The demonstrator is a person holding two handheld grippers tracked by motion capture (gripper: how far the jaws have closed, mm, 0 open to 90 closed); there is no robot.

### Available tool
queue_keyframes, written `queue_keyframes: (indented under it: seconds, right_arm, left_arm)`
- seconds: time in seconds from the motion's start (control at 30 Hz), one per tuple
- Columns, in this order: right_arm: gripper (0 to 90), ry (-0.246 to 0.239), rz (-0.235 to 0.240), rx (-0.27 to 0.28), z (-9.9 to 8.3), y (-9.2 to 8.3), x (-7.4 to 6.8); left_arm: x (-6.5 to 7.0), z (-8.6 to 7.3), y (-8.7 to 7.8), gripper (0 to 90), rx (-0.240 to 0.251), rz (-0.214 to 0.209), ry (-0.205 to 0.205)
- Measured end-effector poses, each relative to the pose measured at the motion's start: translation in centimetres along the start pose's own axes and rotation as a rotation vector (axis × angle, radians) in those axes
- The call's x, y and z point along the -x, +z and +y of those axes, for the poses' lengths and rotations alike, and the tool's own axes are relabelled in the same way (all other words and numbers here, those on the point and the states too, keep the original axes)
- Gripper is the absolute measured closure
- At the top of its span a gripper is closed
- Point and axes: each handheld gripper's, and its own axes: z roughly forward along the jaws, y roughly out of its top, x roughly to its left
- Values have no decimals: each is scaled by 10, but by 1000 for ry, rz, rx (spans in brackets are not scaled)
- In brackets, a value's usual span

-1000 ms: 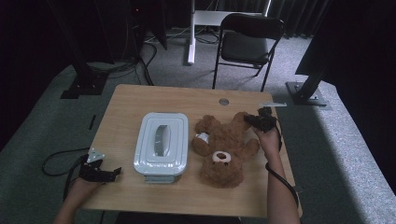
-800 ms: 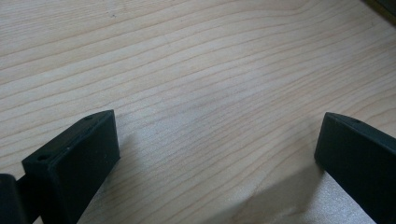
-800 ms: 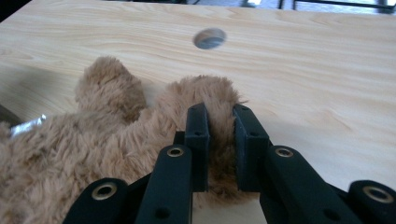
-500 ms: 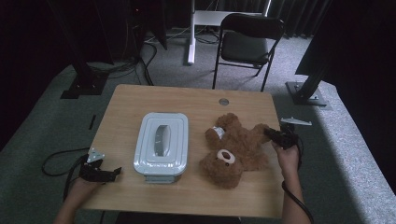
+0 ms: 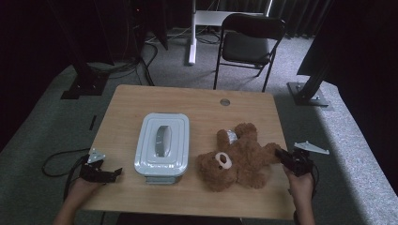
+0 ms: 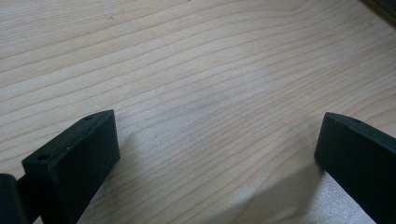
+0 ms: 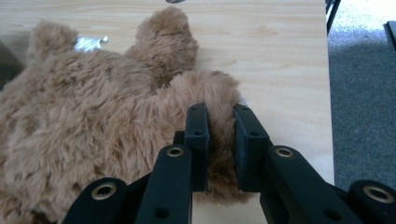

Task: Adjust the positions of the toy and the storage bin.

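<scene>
A brown teddy bear [image 5: 237,157] lies on its back on the wooden table [image 5: 197,103], head toward the near edge. My right gripper [image 5: 283,156] is shut on one of its limbs at the table's right edge; in the right gripper view the black pads [image 7: 198,128] squeeze the fur of the teddy bear [image 7: 93,130]. A pale lidded container [image 5: 163,144] with a handle on its lid stands left of the bear. My left gripper [image 5: 112,173] rests open at the near left corner, its jaws wide apart over bare wood with nothing between them.
A black chair [image 5: 248,42] stands beyond the table's far edge. A small round grommet [image 5: 225,101] sits near the far edge. A cable [image 5: 58,161] loops on the carpet at the left.
My right gripper has moved toward the table's near right edge with the bear's limb in it, dragging and turning the bear. The left gripper has stayed put.
</scene>
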Motion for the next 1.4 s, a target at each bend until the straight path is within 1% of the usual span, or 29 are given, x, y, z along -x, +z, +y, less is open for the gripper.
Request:
queue_keyframes:
  seconds: [0.1, 0.13, 0.17, 0.2, 0.23, 0.27, 0.3, 0.33, 0.4, 0.47, 0.5, 0.63, 0.67, 0.73, 0.83, 0.93, 1.0, 1.07, 1.1, 1.13, 1.17, 1.2, 1.23, 1.3, 1.33, 1.37, 1.4]
  right_arm:
    - [778, 17, 8, 7, -13, -12, -1]
    - [778, 17, 8, 7, -13, -12, -1]
    - [778, 26, 8, 12, -21, -19, -2]
    - [778, 26, 8, 12, -21, -19, -2]
    - [778, 35, 12, 8, -28, -26, -4]
    - [779, 37, 16, 8, -32, -29, -5]
    - [779, 37, 16, 8, -32, -29, -5]
    - [779, 34, 29, 4, -39, -35, -9]
    - [779, 35, 45, 8, -44, -41, -13]
    - [779, 27, 49, 7, -46, -43, -15]
    - [778, 18, 60, 5, -50, -48, -22]
    - [778, -7, 71, -9, -55, -55, -33]
    - [778, -7, 71, -9, -55, -55, -33]
    - [775, -15, 85, -9, -60, -60, -36]
    - [764, 7, 103, 9, -61, -63, -32]
    - [751, -6, 104, 21, -57, -64, -32]
    - [700, -31, 101, 49, -47, -66, -33]
    - [643, -35, 91, 72, -37, -68, -32]
    - [588, -37, 107, 86, -31, -69, -31]
    - [588, -37, 107, 86, -31, -69, -31]
    - [475, -50, 133, 105, -17, -69, -32]
    - [475, -50, 133, 105, -17, -69, -32]
    - [388, -76, 196, 92, -1, -66, -34]
    - [345, -113, 217, 72, 13, -59, -40]
    - [304, -135, 248, 50, 19, -54, -43]
    - [288, -152, 253, 34, 24, -49, -48]
    - [288, -152, 253, 34, 24, -49, -48]
  left_arm:
    - [0, 0, 0, 3, 0, 0, 0]
    - [0, 0, 0, 4, 0, 0, 0]
    - [0, 0, 0, 4, 0, 0, 0]
    - [0, 0, 0, 4, 0, 0, 0]
    - [0, 0, 0, 4, 0, 0, 0]
    - [0, 0, 0, 4, 0, 0, 0]
    - [0, 0, 0, 4, 0, 1, 0]
    - [0, 0, 0, 4, 0, 0, -1]
    - [0, 0, 0, 4, 0, 1, -1]
    - [0, 0, 0, 4, 0, 1, -1]
    - [0, 0, 0, 4, 0, 1, -2]
    - [0, 0, 0, 4, 0, 1, -2]
    - [0, 0, 0, 4, 0, 1, -2]
    - [0, 0, 0, 4, 0, 1, -2]
    - [0, 0, 0, 4, 0, -1, -1]
    - [0, 0, 0, 4, 0, -1, -1]
    - [0, 0, 0, 4, 0, -1, -1]
    - [0, 0, 0, 4, 0, -1, 0]
    - [0, 0, 0, 3, 0, -1, 1]
    - [0, 0, 0, 4, 0, -1, 1]
    - [0, 0, 0, 4, 0, -1, 1]
    - [0, 0, 0, 4, 0, -1, 1]
    - [0, 0, 0, 4, 0, -1, 1]
    - [0, 0, 0, 4, 0, -1, 0]
    - [0, 0, 0, 4, 0, -1, 0]
    - [0, 0, 0, 4, 0, -1, 1]
    - [0, 0, 0, 4, 0, -1, 1]
